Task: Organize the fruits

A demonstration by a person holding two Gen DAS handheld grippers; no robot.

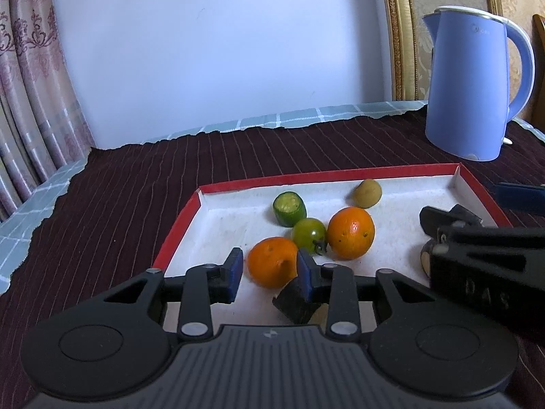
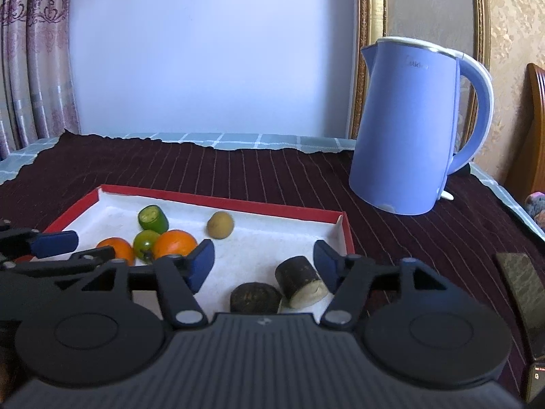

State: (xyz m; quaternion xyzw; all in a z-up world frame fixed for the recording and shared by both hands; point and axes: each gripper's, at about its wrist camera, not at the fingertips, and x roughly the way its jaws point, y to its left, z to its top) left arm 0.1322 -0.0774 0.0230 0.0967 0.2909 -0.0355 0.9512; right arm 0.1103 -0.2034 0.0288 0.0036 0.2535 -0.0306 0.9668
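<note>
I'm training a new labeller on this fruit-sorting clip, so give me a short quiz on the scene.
1. True or false: the blue kettle stands inside the red-rimmed tray.
2. How many oranges lie in the tray? A one, B two, C three.
3. Fill in: the jaws of the right gripper stand ____ around the dark cut piece.
Key: 1 false; 2 B; 3 open.
</note>
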